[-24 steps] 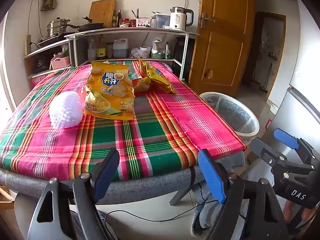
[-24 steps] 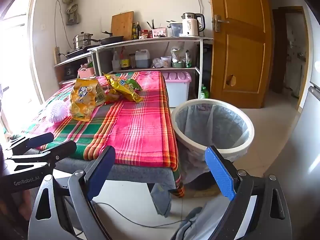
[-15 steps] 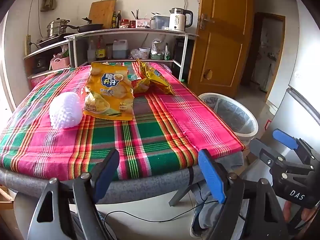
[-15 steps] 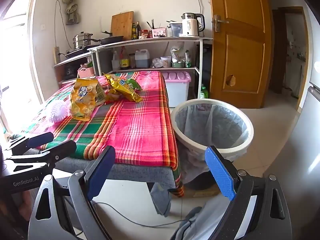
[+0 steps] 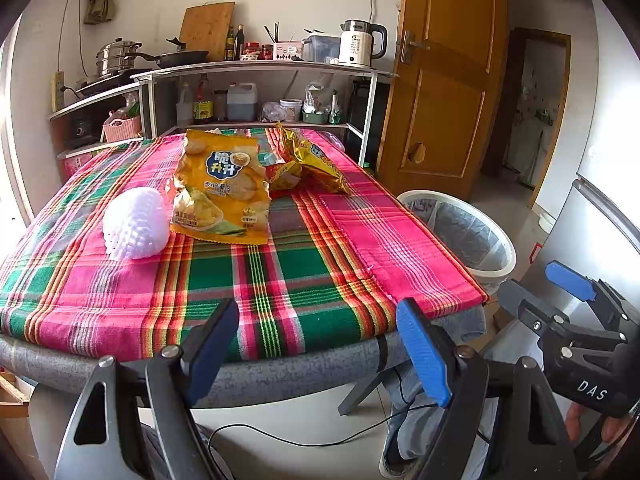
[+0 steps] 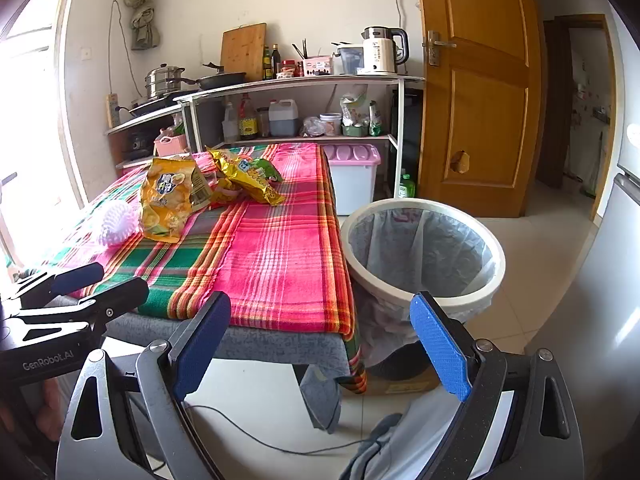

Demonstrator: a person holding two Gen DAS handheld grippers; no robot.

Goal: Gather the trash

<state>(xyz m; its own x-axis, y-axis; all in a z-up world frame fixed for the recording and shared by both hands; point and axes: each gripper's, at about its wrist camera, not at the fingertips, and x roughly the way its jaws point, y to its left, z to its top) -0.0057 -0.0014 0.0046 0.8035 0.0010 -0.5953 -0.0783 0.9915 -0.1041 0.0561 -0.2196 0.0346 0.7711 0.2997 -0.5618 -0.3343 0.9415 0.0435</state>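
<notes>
Two snack bags lie on my plaid counter [image 5: 304, 280]: the yellow chip bag [image 5: 219, 192] flat, long axis running away from me, top toward the shelves; the crumpled gold bag [image 5: 316, 160] angled beside it. Both my left fingers [image 5: 216, 344] and right fingers [image 6: 438, 344] spread wide, empty. The bin [image 6: 424, 252] stands at the counter's right.

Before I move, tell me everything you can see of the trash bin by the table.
The trash bin is a round, off-white bucket that looks plastic, standing upright on the tiled floor off the table's right corner. A translucent grey liner bag hangs inside, its edge draped under the rim. It looks empty. The plaid tablecloth hangs close beside it; contact is unclear. Neither claw touches it.
</notes>
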